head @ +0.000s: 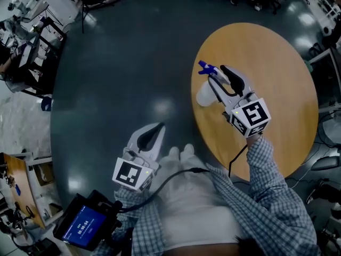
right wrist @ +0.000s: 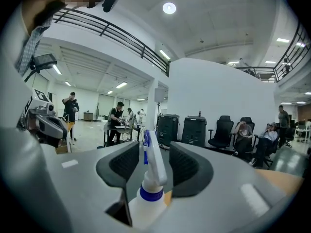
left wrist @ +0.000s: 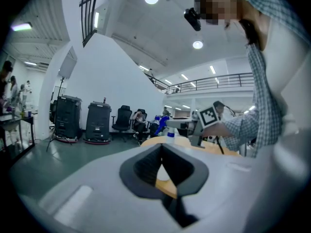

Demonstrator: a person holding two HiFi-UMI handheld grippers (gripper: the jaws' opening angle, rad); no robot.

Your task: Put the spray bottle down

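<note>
we judge the set-down itself to be all but finished: our right gripper (right wrist: 151, 152) has its jaws standing wide, and the spray bottle (right wrist: 146, 203) rises upright between them, its neck and trigger head in the gap with a sliver of daylight on either side, so neither pad seems to press on it. from the head view the bottle's white body sits just ahead of and below the jaw tips, on the round wooden table (head: 277, 79) near the rim closest to us (whether its base lies fully flat we cannot tell, since the gripper covers part of it). our left gripper (left wrist: 162, 147) hangs off to the side of the table, well apart from the bottle, its jaws drawn together at the tips with nothing between them. the step in hand, as we read it, is the let-go, and what remains is the retreat: the next move calls for drawing the right gripper straight back along its own line, level and with the jaws kept wide, so neither pad clips the trigger head and tips the bottle toward the table's edge.
</note>
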